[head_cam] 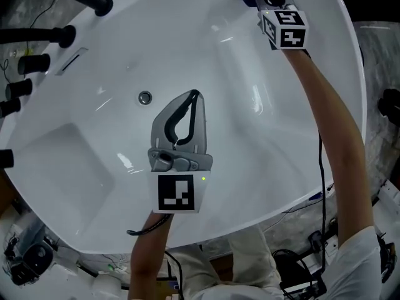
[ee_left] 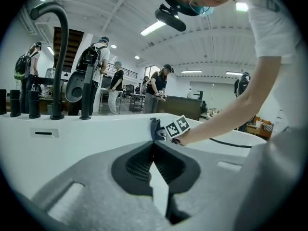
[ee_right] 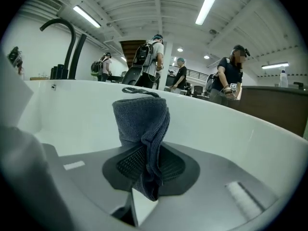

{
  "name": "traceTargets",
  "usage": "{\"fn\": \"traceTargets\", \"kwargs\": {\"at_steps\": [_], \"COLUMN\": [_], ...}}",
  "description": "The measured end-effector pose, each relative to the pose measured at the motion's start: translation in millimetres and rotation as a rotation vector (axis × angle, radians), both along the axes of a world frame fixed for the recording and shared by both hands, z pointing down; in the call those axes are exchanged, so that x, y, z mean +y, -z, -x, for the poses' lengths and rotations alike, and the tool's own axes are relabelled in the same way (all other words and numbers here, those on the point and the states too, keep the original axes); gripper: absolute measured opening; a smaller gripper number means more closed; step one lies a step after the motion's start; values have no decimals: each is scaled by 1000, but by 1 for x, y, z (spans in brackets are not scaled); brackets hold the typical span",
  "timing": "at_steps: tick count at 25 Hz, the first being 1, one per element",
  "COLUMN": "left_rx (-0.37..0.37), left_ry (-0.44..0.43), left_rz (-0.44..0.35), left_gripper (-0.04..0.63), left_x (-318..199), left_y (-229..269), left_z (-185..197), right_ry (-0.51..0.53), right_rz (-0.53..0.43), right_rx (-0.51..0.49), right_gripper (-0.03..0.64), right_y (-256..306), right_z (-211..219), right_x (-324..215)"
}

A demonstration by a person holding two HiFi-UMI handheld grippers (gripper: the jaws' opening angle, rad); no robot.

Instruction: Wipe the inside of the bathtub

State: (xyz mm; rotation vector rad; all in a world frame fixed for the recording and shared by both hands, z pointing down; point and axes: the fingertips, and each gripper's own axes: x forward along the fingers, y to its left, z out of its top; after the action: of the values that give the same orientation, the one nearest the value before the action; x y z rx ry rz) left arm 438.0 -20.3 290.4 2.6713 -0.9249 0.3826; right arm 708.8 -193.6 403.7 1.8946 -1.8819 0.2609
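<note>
At far wall of bathtub, R gripper is clamped on grey cloth. Cloth stands upright out of jaws; contact w/ wall cannot be confirmed. L gripper: jaws together, nothing between, over mid-basin beside drain. R arm is nearer the work. Likely open room for strokes: bare basin floor toward drain. Taps line L rim, well apart.

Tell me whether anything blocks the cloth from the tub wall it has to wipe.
Nothing visible does. The right gripper holds the grey cloth facing bare white bathtub wall; the left gripper, shut, sits over the tub's middle, apart from it.
</note>
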Motion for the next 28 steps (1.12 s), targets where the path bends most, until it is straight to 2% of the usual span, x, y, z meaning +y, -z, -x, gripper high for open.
{"fn": "traceTargets", "kwargs": {"at_steps": [2, 7, 10, 14, 18, 22, 24, 28], "left_rx": [4, -11, -22, -18, -34, -30, -49, -32], "left_ry": [5, 3, 9, 13, 7, 18, 4, 3], "left_rz": [5, 25, 29, 12, 17, 32, 43, 35], "left_gripper": [0, 0, 0, 0, 0, 0, 0, 0], "left_x": [1, 9, 11, 15, 19, 19, 24, 19], "left_y": [0, -2, -2, 7, 4, -3, -9, -16], "left_z": [-4, -11, -11, -16, -10, -1, 3, 4], "right_ry": [-50, -326, -433, -462, -468, -606, -668, -793], "right_rz": [-2, -11, -11, -8, 8, 15, 49, 81], "right_rx": [-10, -95, -121, -127, -80, -70, -75, -137], "right_gripper": [67, 63, 63, 63, 63, 64, 63, 63], "right_y": [0, 0, 1, 0, -14, -29, -44, -62], "right_z": [-20, -106, -137, -134, -118, -122, -120, -124], "right_x": [1, 16, 28, 47, 68, 85, 91, 86]}}
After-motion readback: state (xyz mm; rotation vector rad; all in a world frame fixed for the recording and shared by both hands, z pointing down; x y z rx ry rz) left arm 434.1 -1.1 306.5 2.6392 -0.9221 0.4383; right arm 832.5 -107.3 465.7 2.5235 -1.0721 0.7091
